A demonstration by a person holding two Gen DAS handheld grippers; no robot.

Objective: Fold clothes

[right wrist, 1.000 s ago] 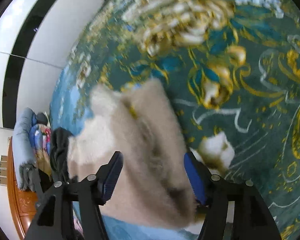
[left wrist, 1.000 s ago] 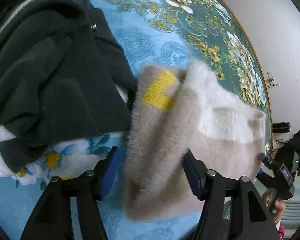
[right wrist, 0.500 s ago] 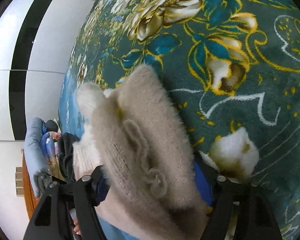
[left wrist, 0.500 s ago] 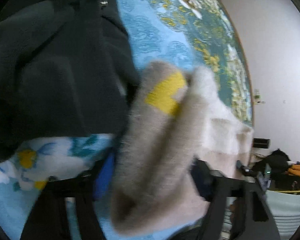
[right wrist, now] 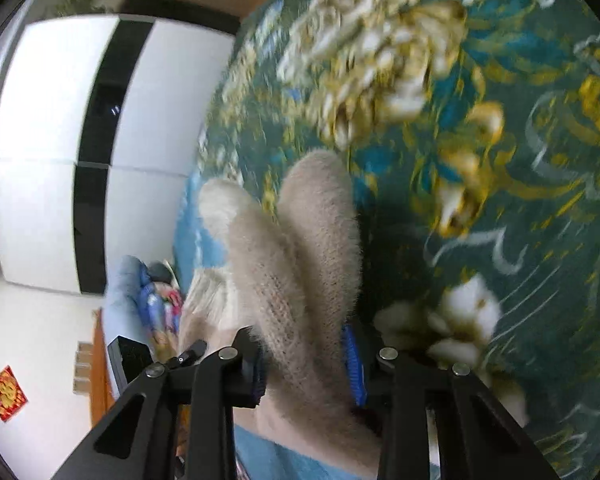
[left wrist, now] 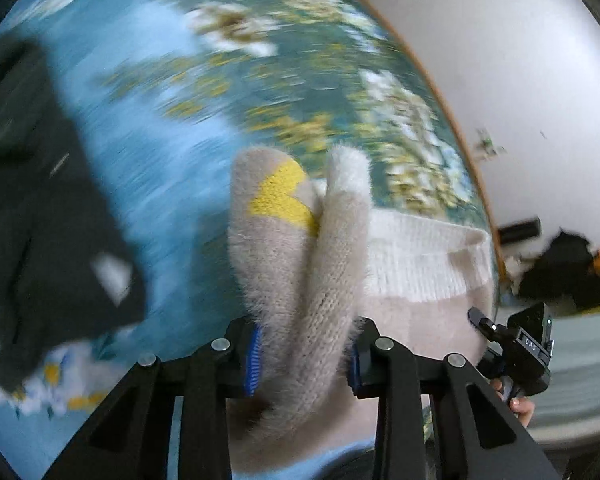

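Left gripper [left wrist: 302,354]: fingers clamped on a bunched fold of the beige sweater [left wrist: 300,280]; cloth fills the whole gap between the blue pads [left wrist: 253,360] and bulges ahead of the tips in 2 lobes. Yellow patch [left wrist: 282,200] sits on the lobe ahead of the left finger. White ribbed band [left wrist: 420,264] stretches off beyond the right finger toward the right gripper [right wrist: 306,368].

Right gripper: fingers likewise pinched on a thick fold of the sweater, 2 lobes ahead of the tips.

Sweater hangs held between both grippers above the floral bedspread [right wrist: 480,100]. Likely reason: 2 grips keep the edge taut for laying down a fold. Dark garment [left wrist: 40,220] lies far left of the left fingers. Background blurred.
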